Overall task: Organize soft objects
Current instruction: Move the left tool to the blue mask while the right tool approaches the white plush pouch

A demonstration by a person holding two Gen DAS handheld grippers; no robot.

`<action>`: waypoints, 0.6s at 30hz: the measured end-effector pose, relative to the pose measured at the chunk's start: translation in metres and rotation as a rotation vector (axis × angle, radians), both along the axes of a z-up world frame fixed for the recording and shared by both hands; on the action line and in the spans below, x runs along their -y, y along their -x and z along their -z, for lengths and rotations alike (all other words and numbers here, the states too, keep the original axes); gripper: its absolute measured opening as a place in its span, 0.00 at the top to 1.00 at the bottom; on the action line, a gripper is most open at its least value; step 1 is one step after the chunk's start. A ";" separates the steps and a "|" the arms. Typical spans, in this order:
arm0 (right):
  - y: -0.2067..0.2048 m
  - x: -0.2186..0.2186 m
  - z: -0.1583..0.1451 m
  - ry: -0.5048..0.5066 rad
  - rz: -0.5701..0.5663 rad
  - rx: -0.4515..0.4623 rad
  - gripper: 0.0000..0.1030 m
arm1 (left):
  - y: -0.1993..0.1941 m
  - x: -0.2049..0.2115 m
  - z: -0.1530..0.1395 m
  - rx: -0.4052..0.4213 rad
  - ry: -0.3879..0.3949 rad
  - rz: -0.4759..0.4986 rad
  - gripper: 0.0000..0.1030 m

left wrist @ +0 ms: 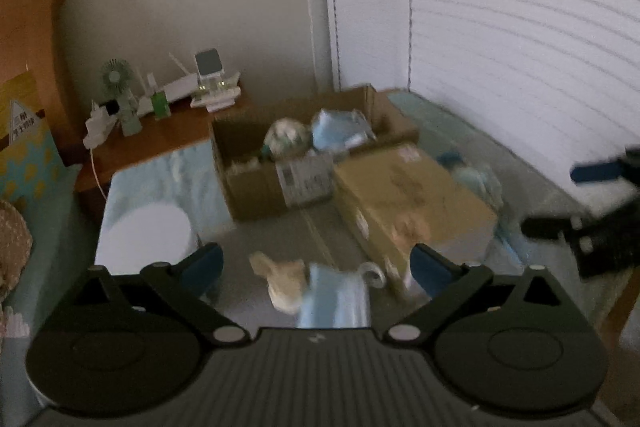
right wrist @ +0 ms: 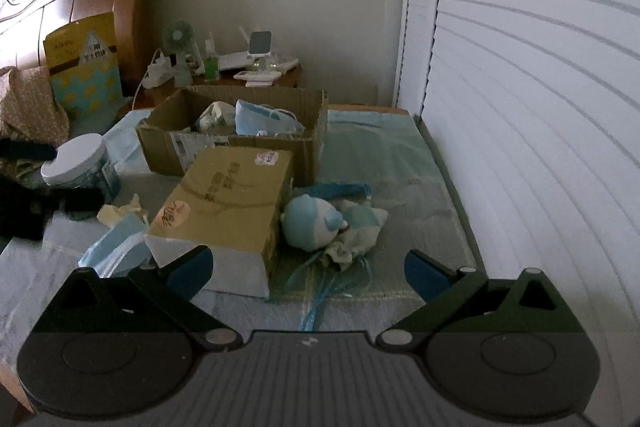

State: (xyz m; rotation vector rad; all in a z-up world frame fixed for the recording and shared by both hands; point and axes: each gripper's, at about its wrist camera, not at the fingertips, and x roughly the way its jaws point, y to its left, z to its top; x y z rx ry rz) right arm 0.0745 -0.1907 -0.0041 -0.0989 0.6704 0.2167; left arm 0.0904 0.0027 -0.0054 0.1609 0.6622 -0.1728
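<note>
In the left wrist view my left gripper [left wrist: 318, 267] is open above the bed, with nothing pressed between its pads. Just beyond its fingers lie a crumpled beige cloth [left wrist: 282, 281] and a light blue face mask [left wrist: 336, 301]. My right gripper [right wrist: 308, 269] is also open and holds nothing. Ahead of it lies a blue and white plush toy [right wrist: 314, 223] beside a pale cloth pouch [right wrist: 358, 227]. An open cardboard box [right wrist: 312, 143] farther back holds blue masks [right wrist: 264, 119] and other soft items. The left wrist view is blurred.
A closed tan carton [right wrist: 228, 203] lies in front of the open box. A white-lidded jar [right wrist: 80, 163] stands at the left. A small tape roll [left wrist: 372, 273] lies near the mask. A wooden nightstand [left wrist: 160, 139] with a fan is behind. Window blinds [right wrist: 520, 107] run along the right.
</note>
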 end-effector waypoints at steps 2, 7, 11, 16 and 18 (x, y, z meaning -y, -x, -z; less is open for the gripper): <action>0.000 0.002 0.002 -0.004 0.007 -0.007 0.00 | 0.007 0.002 0.010 -0.008 -0.011 -0.002 0.03; -0.001 0.006 0.006 -0.004 0.019 -0.023 0.00 | 0.004 -0.002 0.034 -0.068 0.045 -0.034 0.03; -0.002 0.009 0.009 0.003 0.029 -0.029 0.00 | -0.004 -0.002 0.049 -0.088 0.065 -0.041 0.03; -0.006 0.012 0.014 0.009 0.057 -0.041 0.00 | -0.012 -0.004 0.063 -0.120 0.082 -0.053 0.06; -0.008 0.015 0.015 0.005 0.066 -0.049 0.00 | -0.014 -0.004 0.066 -0.130 0.088 -0.053 0.06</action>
